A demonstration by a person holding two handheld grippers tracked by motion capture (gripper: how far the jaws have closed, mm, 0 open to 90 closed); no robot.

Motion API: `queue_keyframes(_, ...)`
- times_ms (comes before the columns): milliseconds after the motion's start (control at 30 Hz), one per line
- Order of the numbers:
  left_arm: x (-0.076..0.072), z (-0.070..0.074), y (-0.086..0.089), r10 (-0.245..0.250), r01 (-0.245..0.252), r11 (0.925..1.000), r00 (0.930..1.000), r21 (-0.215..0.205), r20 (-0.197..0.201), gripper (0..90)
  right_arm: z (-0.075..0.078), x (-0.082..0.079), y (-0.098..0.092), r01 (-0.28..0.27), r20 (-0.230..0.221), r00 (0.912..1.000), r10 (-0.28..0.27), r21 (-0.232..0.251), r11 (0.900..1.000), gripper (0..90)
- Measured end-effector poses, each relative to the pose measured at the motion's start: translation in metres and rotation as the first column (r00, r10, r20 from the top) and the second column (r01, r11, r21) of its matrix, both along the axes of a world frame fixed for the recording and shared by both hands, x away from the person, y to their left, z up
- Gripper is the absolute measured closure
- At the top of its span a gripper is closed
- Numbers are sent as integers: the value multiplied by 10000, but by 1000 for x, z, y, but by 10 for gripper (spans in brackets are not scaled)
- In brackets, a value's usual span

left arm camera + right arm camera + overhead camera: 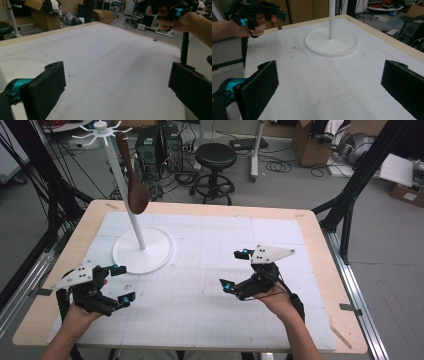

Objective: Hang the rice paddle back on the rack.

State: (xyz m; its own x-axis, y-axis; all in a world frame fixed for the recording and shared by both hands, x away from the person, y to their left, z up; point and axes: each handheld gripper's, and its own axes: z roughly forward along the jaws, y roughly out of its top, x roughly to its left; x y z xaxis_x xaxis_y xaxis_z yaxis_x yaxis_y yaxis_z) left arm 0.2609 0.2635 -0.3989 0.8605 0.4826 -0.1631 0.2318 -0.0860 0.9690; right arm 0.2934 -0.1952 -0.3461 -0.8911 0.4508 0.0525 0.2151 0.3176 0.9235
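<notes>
Your wooden table carries a white gridded mat covering nearly all of its top. On the mat's far left stands a white rack on a round base, with a brown wooden spoon hanging from it.

Two hand-held grippers at a table: the left gripper and the right gripper are black, each tipped with turquoise fittings and topped by a grey three-cornered plate dotted with small dark screws. Flat black pads line the jaws. The person's forearms are bare, without sleeves.
</notes>
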Motion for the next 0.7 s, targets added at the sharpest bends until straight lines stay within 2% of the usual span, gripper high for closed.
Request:
queue_keyframes(100, 0, 0, 0, 19, -18, 10000, 10000, -41, 24, 17, -4, -3, -4, 136, -102, 9999, -136, -3, 9999, 4)
queue_keyframes(200, 0, 1, 1, -5, 4, 10000, 10000, 27, 50, 17, -7, -5, -6, 325, 44, 9995, -324, -22, 9995, 3)
queue_keyframes(400, 1, 1, 2, -36, 36, 10000, 10000, 48, 27, 17, -13, -11, -13, 606, 2, 9982, -606, 98, 9981, 4)
queue_keyframes(533, 1, 1, 1, -34, 33, 9999, 10000, 107, 62, 17, -17, -16, -18, 712, 126, 9974, -714, 144, 9974, 4)
queue_keyframes(700, 1, 1, 1, -12, 11, 9999, 10000, 109, 94, 17, -21, -23, -28, 955, 114, 9953, -960, 387, 9947, 4)
